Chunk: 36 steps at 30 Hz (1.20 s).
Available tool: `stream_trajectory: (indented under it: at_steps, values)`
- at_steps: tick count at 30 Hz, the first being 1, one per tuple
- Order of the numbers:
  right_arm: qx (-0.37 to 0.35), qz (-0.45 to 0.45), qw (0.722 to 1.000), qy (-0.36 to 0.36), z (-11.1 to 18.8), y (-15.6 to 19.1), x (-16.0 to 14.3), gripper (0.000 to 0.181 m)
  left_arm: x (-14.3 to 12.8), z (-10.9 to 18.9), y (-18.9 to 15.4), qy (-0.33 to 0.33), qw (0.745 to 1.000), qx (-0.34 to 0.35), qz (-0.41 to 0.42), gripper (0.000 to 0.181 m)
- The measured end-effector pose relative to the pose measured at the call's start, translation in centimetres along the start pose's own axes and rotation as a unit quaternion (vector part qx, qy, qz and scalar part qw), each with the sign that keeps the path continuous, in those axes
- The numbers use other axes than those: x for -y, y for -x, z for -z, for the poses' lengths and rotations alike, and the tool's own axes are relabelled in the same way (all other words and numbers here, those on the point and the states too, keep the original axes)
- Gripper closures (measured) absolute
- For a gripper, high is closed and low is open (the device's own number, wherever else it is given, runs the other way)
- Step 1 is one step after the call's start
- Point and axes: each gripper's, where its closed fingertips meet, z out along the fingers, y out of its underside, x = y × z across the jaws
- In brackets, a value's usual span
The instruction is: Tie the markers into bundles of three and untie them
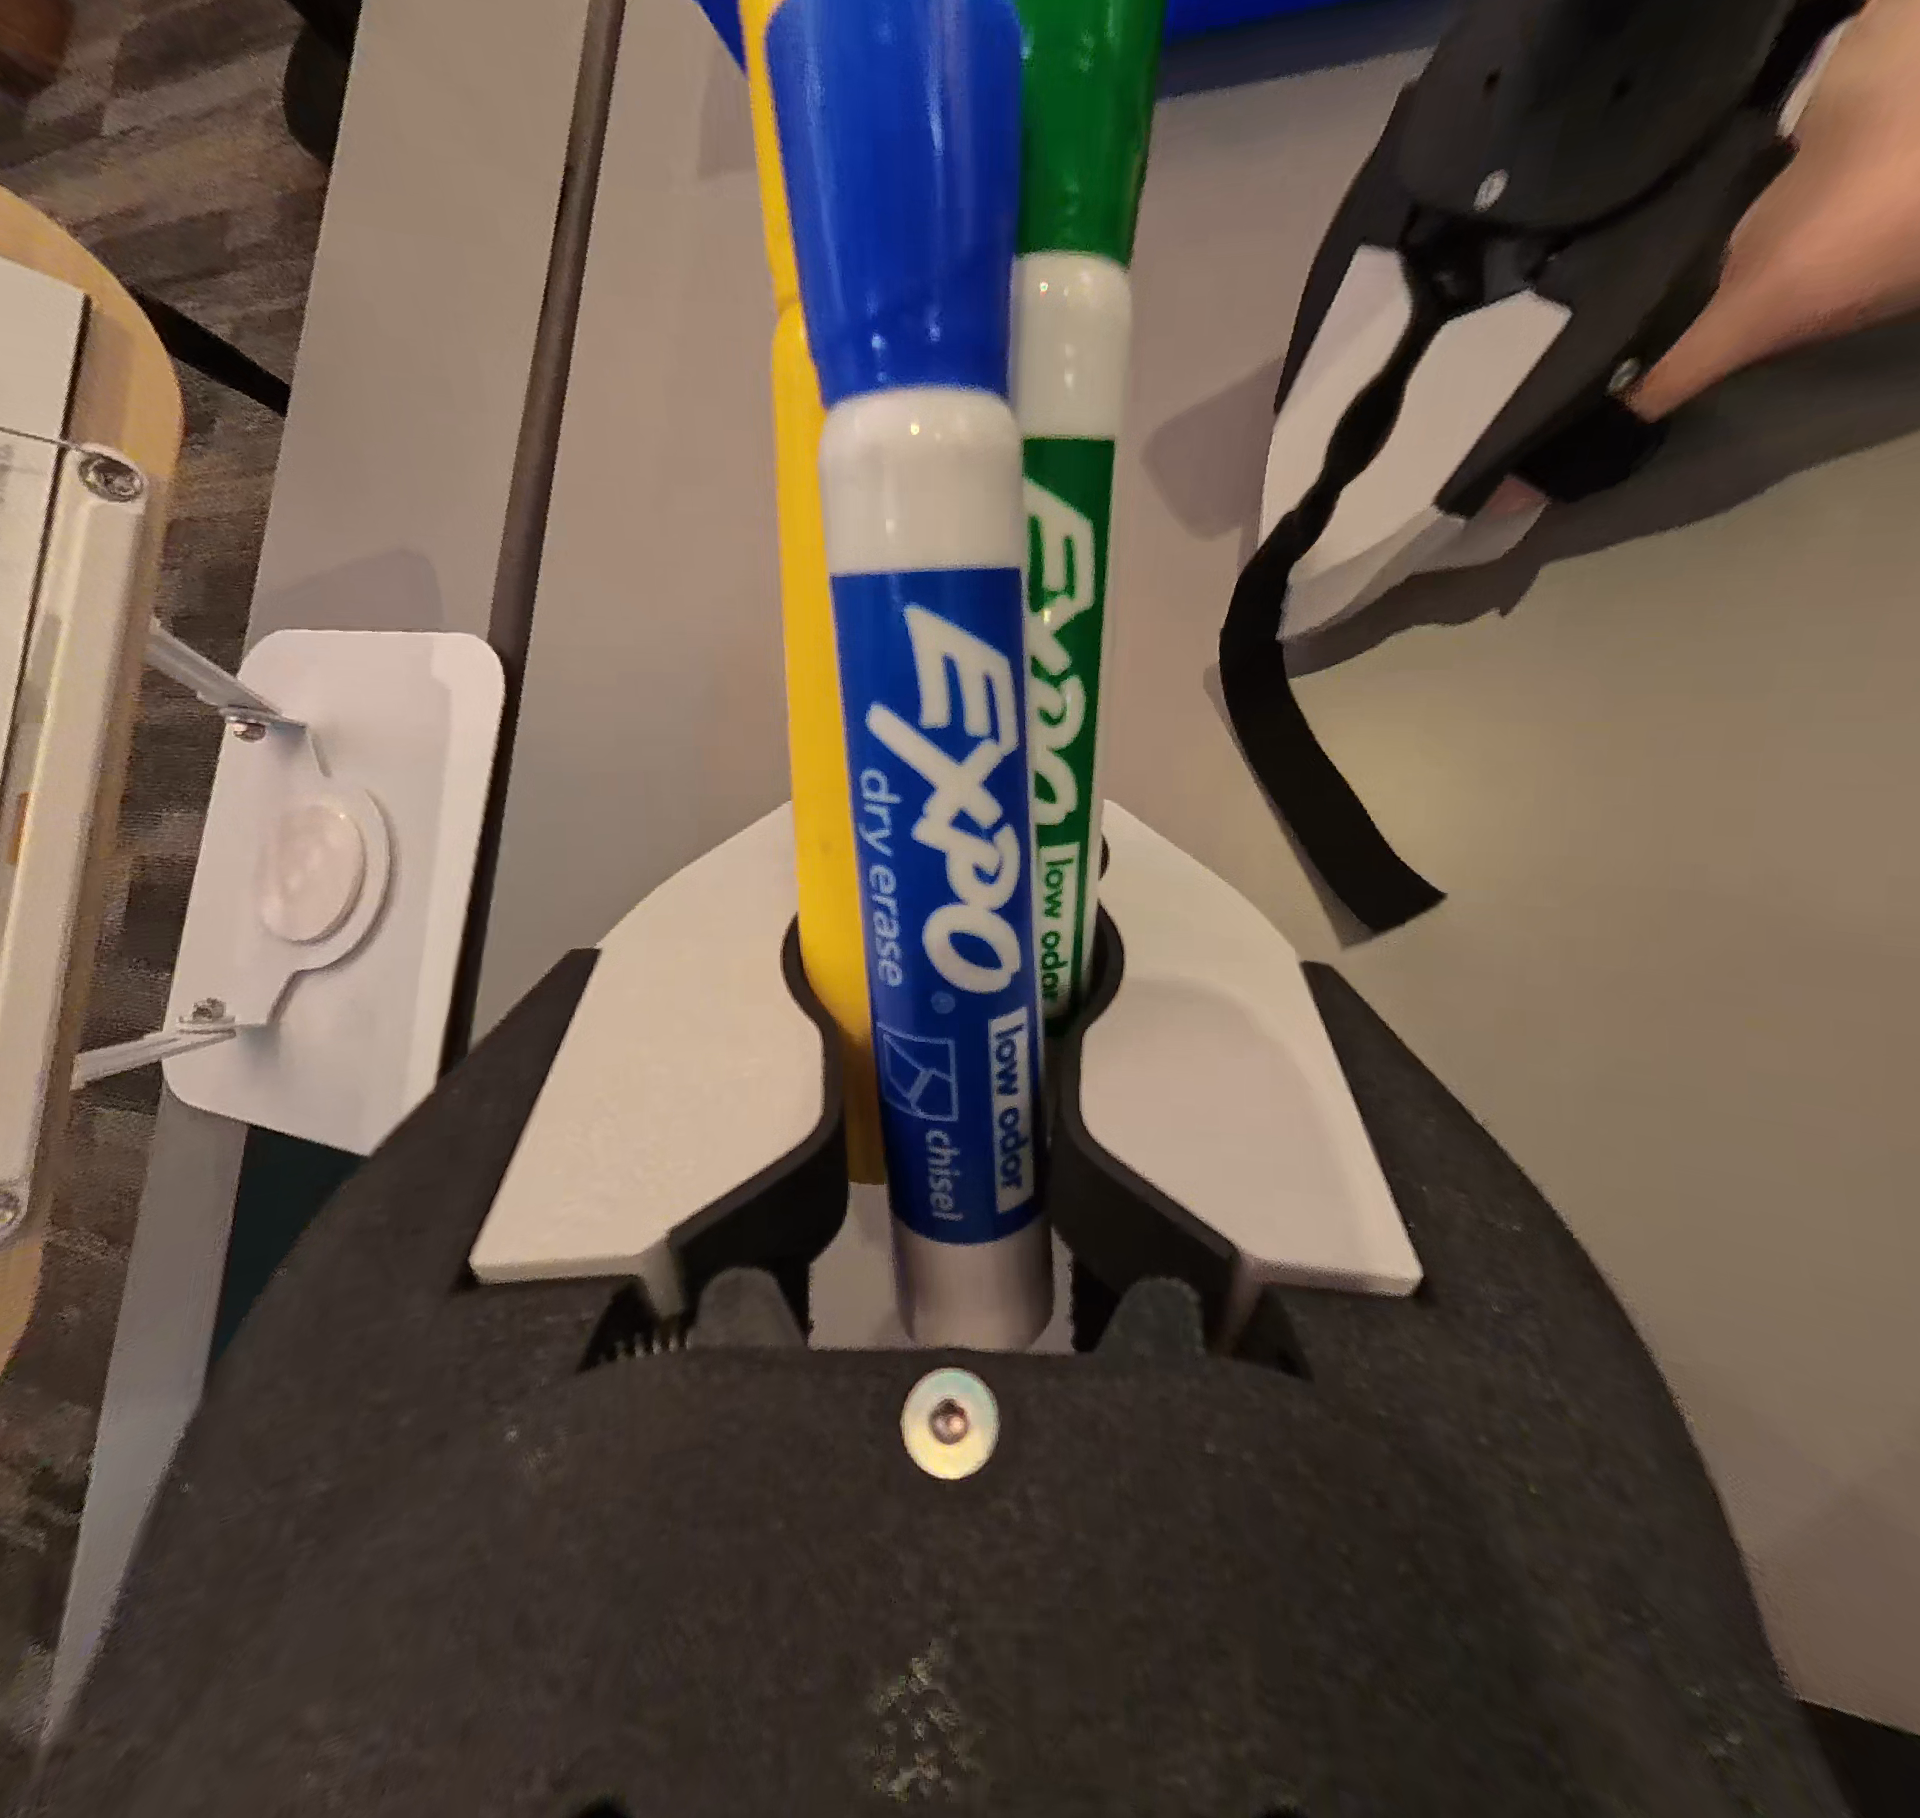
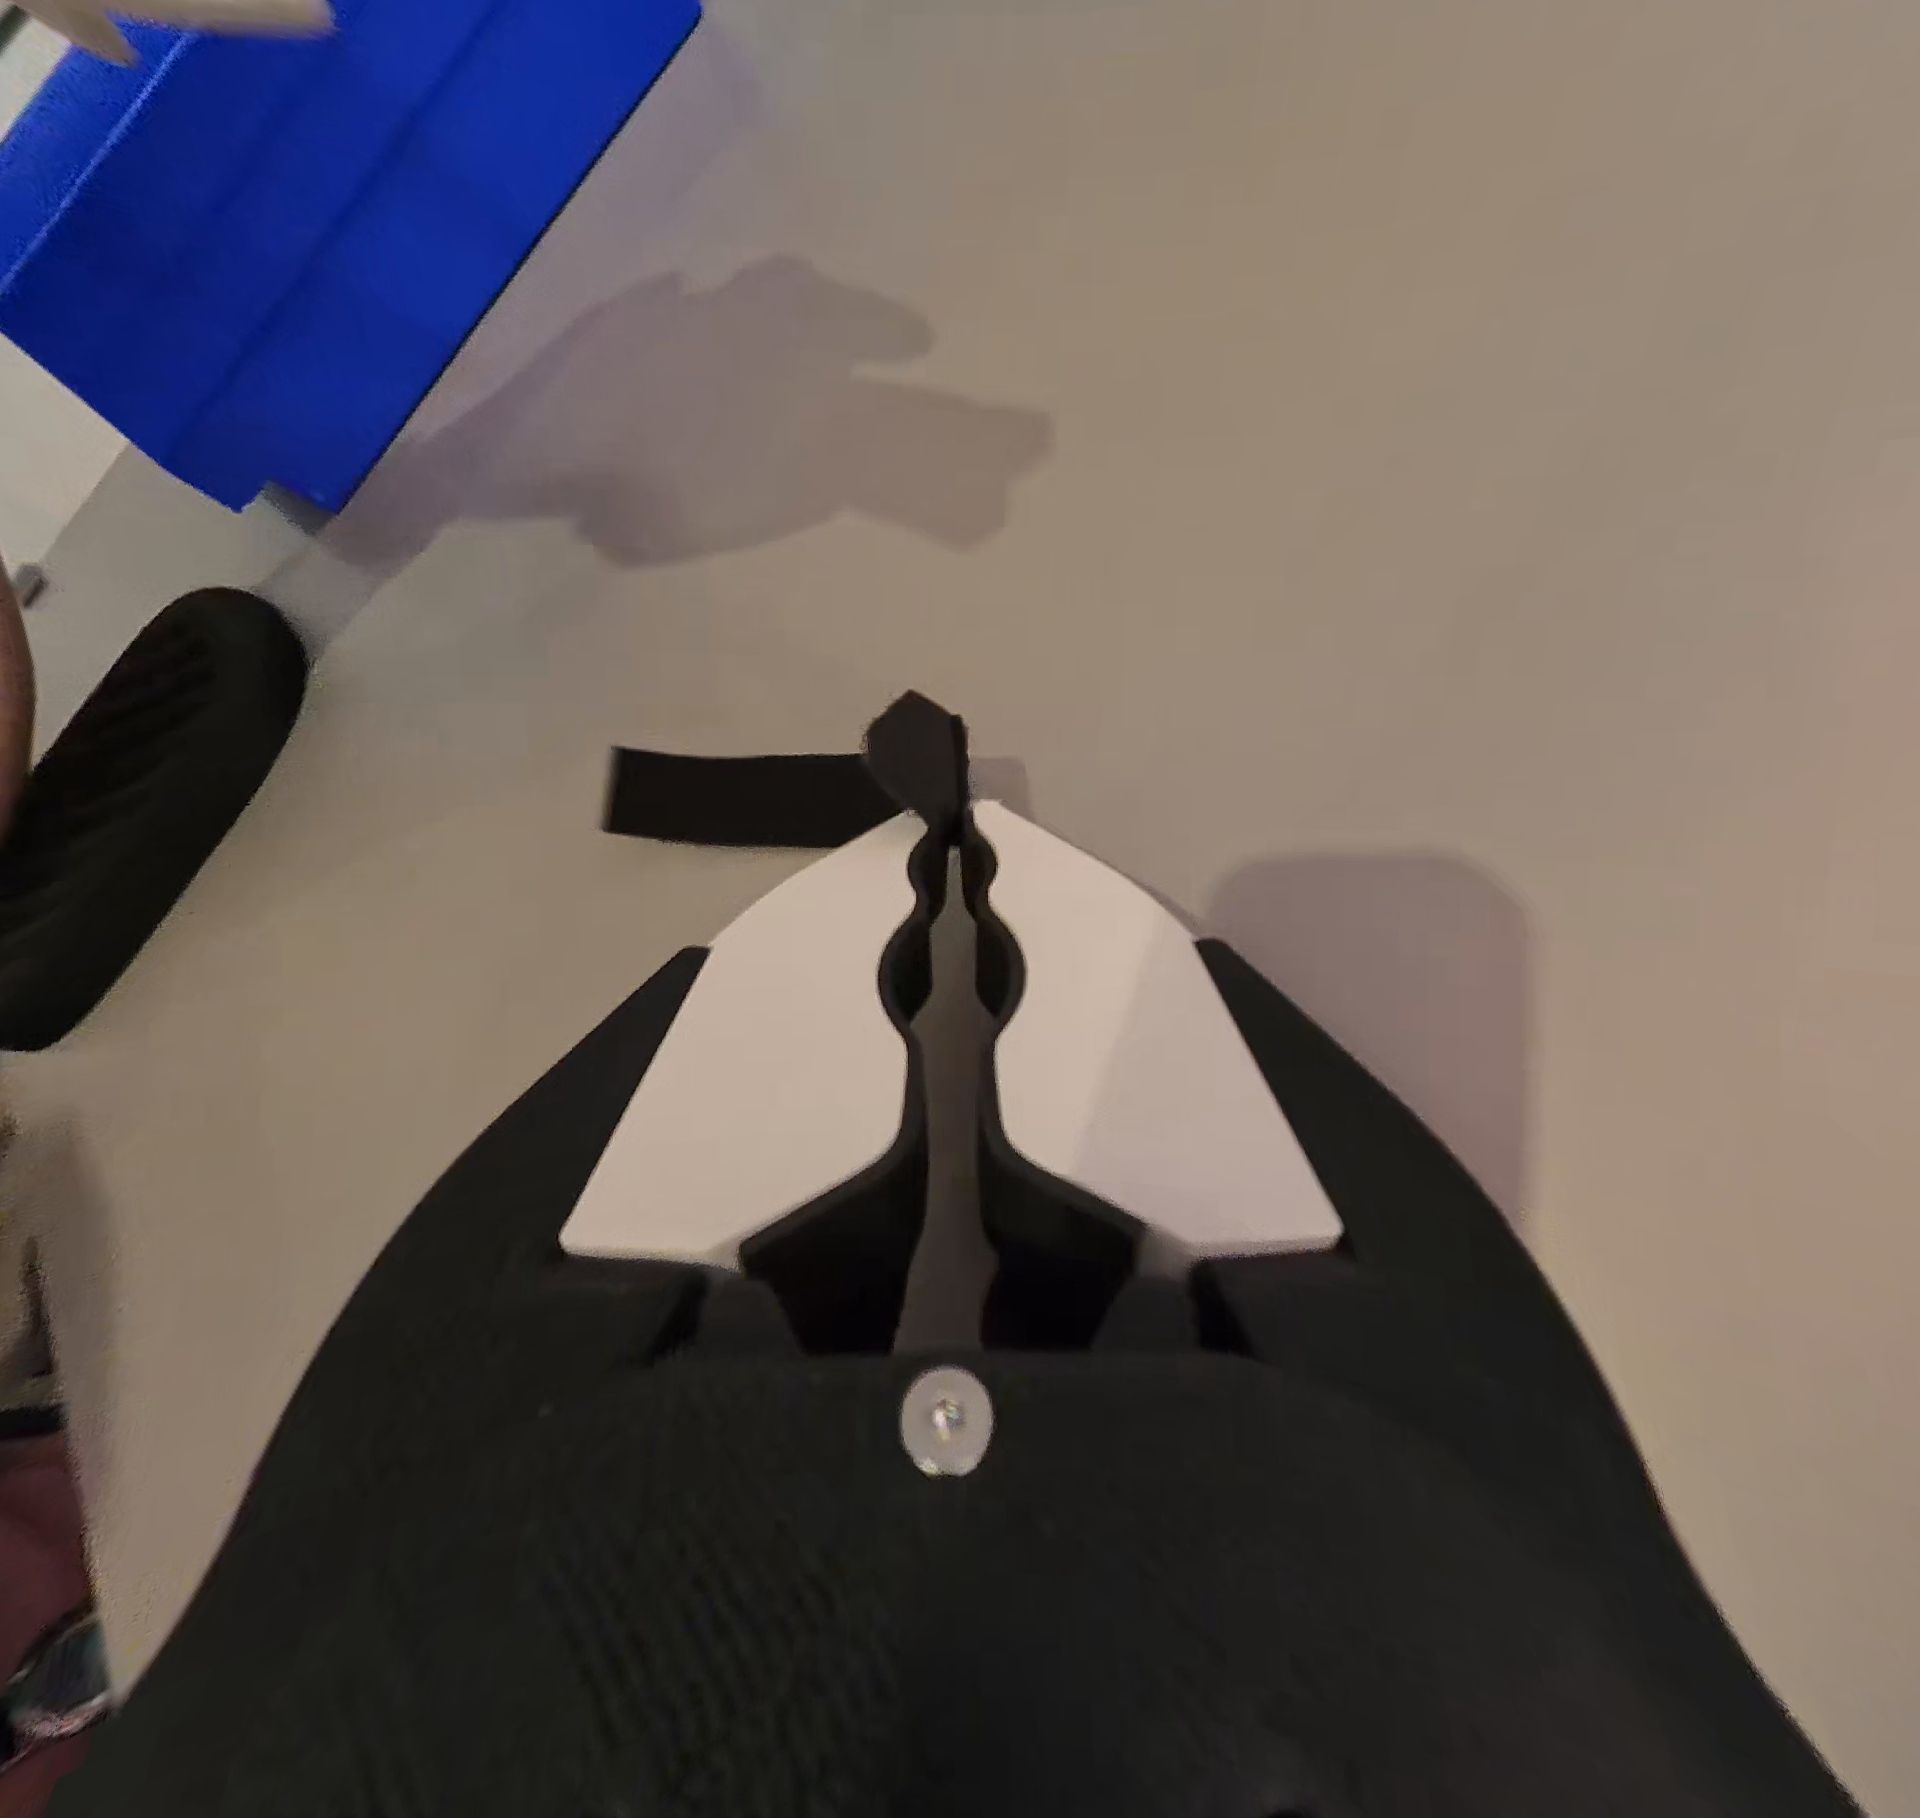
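Left tongs (image 1: pixel 951 947) clamped on three markers at once: blue marker (image 1: pixel 920 625) on top, green marker (image 1: pixel 1075 438) to its right and a bit lower, yellow marker (image 1: pixel 800 563) to its left and mostly hidden behind the blue. All three stick straight out ahead of the tongs, caps away, barrel ends back between the fingers. Right tongs (image 2: pixel 951 812) pinched together on a black strap (image 2: pixel 727 800), gripped at the very tips; the loose tail trails off to the left of those tongs, down toward the worktop (image 2: pixel 1351 418). In the left wrist view the same strap (image 1: pixel 1288 729) hangs down from the right tongs (image 1: pixel 1351 532), right of the markers and apart from them, with a hand (image 1: pixel 1808 210) behind. Judged step: bundle is gathered, strap is fetched, wrapping not yet started. Next move probably needs the strap carried across to the barrels ahead of the left tongs and laid around all three while the left grip holds them tight; strap is floppy, so the free end may flop away. Hard to tell: whether the yellow marker is really gripped or only wedged, what fastener the strap has, and whether its tail touches the worktop. Blue box (image 2: pixel 312 210) ahead-left of the right tongs is cut off, contents unseen.
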Motion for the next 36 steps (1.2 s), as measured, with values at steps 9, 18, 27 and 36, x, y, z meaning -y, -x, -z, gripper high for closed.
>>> stream_trajectory:
  at_steps: [9,18,27,36]
  values:
    - [-0.082,0.310,0.934,-0.158,7.8,-0.8,14.2,0.178,-0.9,-1.7,-0.7,-0.012,0.998,-0.057,-0.025,0.138]
    - [-0.180,0.689,0.667,-0.218,8.1,7.7,21.0,0.178,-1.5,-1.4,-0.9,-0.030,0.996,-0.079,-0.013,0.138]
    - [-0.198,0.815,0.510,-0.188,5.0,13.2,17.0,0.178,-3.1,-1.8,-0.8,0.006,0.997,-0.073,-0.009,0.138]
    - [-0.213,0.874,0.414,-0.138,1.3,13.8,14.3,0.178,-2.8,-1.1,-0.8,-0.014,0.997,-0.078,0.000,0.139]
